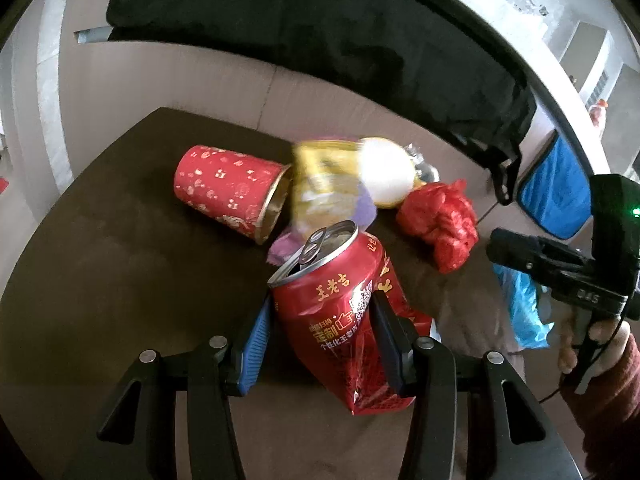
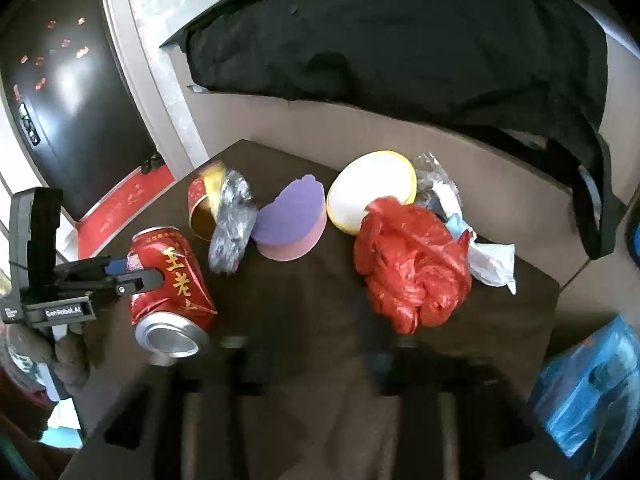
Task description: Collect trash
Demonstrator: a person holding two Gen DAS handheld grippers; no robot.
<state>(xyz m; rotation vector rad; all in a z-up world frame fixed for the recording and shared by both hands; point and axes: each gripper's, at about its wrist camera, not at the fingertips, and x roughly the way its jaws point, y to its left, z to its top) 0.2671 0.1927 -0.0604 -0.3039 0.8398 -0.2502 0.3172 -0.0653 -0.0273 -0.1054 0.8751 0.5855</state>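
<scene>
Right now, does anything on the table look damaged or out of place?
Yes. The can in the left gripper is dented and crumpled along its side. The cup lies tipped over on the table, mouth toward the other trash.

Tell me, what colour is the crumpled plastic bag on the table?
Red; the bag shows best in the right wrist view.

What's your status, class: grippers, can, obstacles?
Left gripper shut on dented red can. Right gripper blurred, near red bag. Paper cup beyond can.
</scene>
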